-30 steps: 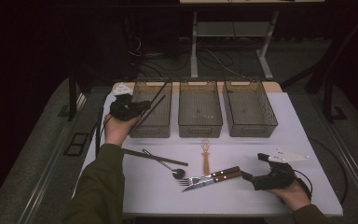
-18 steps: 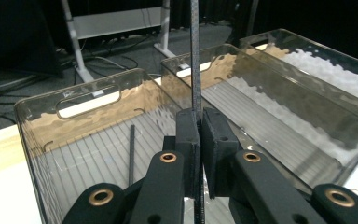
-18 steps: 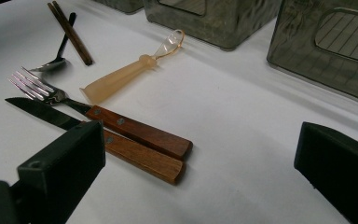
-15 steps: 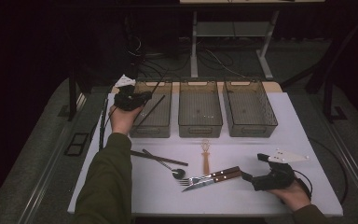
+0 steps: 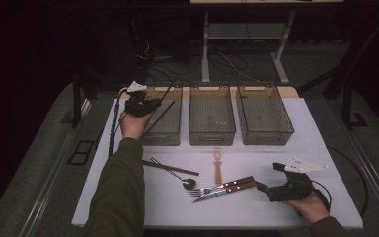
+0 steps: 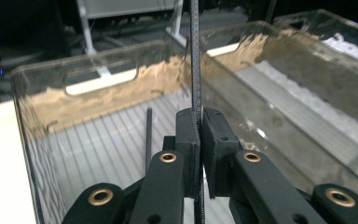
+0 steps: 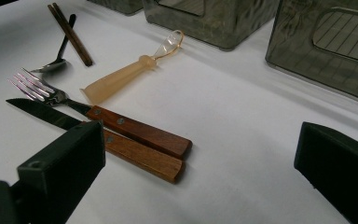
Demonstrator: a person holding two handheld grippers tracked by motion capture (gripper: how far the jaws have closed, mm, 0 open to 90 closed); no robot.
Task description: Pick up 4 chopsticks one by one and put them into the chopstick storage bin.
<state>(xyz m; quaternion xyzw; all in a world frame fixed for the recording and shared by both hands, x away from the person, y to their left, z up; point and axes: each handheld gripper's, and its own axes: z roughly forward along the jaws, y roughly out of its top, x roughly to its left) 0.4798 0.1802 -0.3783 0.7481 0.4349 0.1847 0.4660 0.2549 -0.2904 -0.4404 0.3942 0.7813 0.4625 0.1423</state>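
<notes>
My left gripper (image 5: 152, 104) (image 6: 199, 125) hangs over the left clear bin (image 5: 164, 138) (image 6: 37, 140), shut on a thin dark chopstick (image 5: 161, 115) (image 6: 195, 65). The chopstick slants across the bin's opening. A second dark chopstick (image 6: 148, 135) lies on the bin's ribbed floor. My right gripper (image 5: 269, 177) (image 7: 198, 140) rests low at the table's front right. Its jaws are open and level with the wooden handles of a fork (image 5: 212, 188) (image 7: 42, 88) and a knife (image 5: 217, 194) (image 7: 37, 109), with nothing between them.
A middle bin (image 5: 212, 137) and a right bin (image 5: 265, 139) stand beside the left one. On the white table (image 5: 276, 153) lie a translucent amber utensil (image 5: 218, 165) (image 7: 121, 77), a metal spoon (image 5: 185, 181) (image 7: 56, 60) and a brown chopstick pair (image 5: 170, 169) (image 7: 72, 35).
My left gripper has carried the chopstick away from the person and a little right, over the left bin. The right gripper has not moved.
</notes>
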